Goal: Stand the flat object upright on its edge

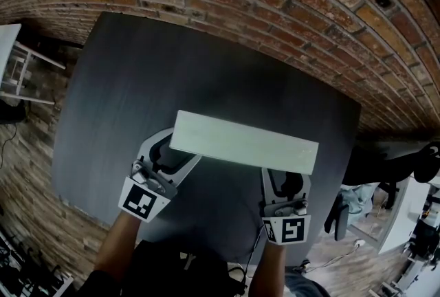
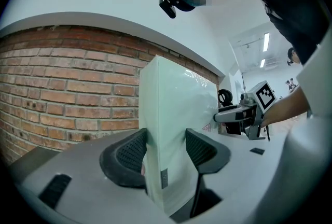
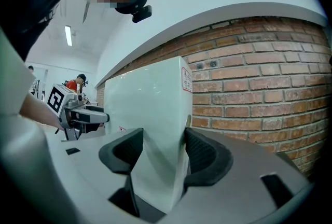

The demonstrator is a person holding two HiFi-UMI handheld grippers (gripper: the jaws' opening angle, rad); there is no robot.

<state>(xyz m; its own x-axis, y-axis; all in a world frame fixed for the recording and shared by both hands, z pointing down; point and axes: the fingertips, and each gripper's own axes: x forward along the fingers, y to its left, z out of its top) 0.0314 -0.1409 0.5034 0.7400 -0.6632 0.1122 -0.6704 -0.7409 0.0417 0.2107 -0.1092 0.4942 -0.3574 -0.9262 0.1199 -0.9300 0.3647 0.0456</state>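
Observation:
A long pale-green flat box (image 1: 244, 141) is held on its edge over the dark table (image 1: 137, 82), with its narrow top face towards my head. My left gripper (image 1: 180, 152) is shut on its left end and my right gripper (image 1: 284, 175) on its right end. In the left gripper view the box (image 2: 176, 114) rises upright between the ribbed pads (image 2: 130, 154) of my left gripper (image 2: 166, 151), and the right gripper (image 2: 244, 114) shows beyond. In the right gripper view my right gripper (image 3: 162, 153) squeezes the box (image 3: 153, 109). I cannot tell whether the box's lower edge touches the table.
A brick wall (image 1: 289, 0) runs behind the table's far edge. A white stool (image 1: 17, 69) stands at the left on the wooden floor (image 1: 27, 172). Black chairs and equipment (image 1: 385, 172) are at the right.

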